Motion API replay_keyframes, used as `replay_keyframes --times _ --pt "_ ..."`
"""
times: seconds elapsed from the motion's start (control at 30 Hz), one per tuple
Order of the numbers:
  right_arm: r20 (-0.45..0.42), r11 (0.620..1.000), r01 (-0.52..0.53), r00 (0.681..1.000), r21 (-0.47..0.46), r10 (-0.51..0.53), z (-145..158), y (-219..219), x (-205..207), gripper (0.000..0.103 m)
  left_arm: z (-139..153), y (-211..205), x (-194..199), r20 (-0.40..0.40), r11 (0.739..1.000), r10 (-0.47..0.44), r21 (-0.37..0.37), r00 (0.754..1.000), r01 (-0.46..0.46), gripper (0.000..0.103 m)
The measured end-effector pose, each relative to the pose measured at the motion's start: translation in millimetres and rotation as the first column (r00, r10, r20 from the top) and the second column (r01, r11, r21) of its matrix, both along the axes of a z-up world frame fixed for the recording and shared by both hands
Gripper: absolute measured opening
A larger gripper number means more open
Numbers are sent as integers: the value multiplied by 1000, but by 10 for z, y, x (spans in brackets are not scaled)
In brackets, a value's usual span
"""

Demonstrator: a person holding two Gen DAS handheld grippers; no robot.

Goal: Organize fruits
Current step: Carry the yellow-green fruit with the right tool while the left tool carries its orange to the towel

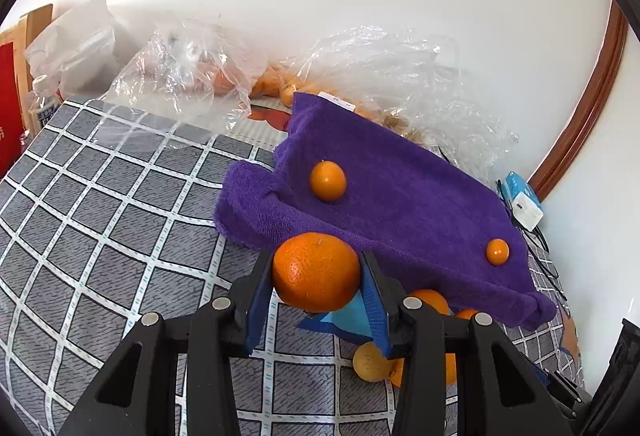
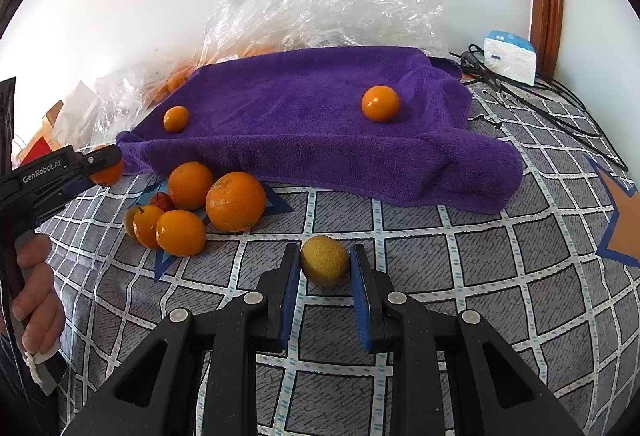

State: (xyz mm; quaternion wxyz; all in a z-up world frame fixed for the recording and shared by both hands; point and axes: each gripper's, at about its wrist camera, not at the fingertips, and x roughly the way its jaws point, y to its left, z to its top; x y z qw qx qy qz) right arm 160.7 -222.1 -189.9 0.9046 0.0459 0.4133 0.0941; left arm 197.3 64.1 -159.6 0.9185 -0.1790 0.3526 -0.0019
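My left gripper [image 1: 317, 272] is shut on a large orange mandarin [image 1: 316, 271] and holds it above the checked cloth, just in front of the purple towel [image 1: 392, 192]. Two small oranges [image 1: 327, 180] [image 1: 497, 251] lie on the towel. My right gripper [image 2: 325, 261] has a yellow-green round fruit [image 2: 324, 260] between its fingers; small gaps show at both pads, and the fruit rests on the cloth. A pile of oranges [image 2: 235, 201] and one small red fruit [image 2: 161, 201] lies left of it. The left gripper [image 2: 100, 164] shows with its mandarin at the left edge.
Crumpled clear plastic bags [image 1: 392, 68] with more fruit lie behind the towel against the white wall. A white and blue box [image 2: 508, 56] and black cables [image 2: 540, 96] lie at the back right. A red carton [image 1: 10, 100] and a bottle stand at the far left.
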Motion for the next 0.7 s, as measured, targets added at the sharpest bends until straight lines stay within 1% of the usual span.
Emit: replay_keyframes --times 0.1,0.27,0.37,0.53,0.63,0.7 --pt "22 1000 1 1000 -10 -1 117 -23 -14 25 73 27 -3 -7 1000 -4 1 1000 4 40" --pt "82 1000 3 997 -12 -2 414 -77 55 25 290 14 59 18 999 -16 47 1000 16 40" --pt "130 1000 7 991 -30 -3 611 -114 198 25 412 5 171 24 998 -23 51 999 21 40" --pt "196 1000 13 981 -21 -9 881 -175 475 25 566 -24 384 33 998 -20 61 999 18 40" --pt "210 1000 14 978 -16 -10 937 -196 658 25 593 -86 539 28 998 -25 64 999 23 40" --pt "194 1000 17 981 -15 -14 882 -194 811 25 582 -141 647 21 998 -32 63 999 30 40"
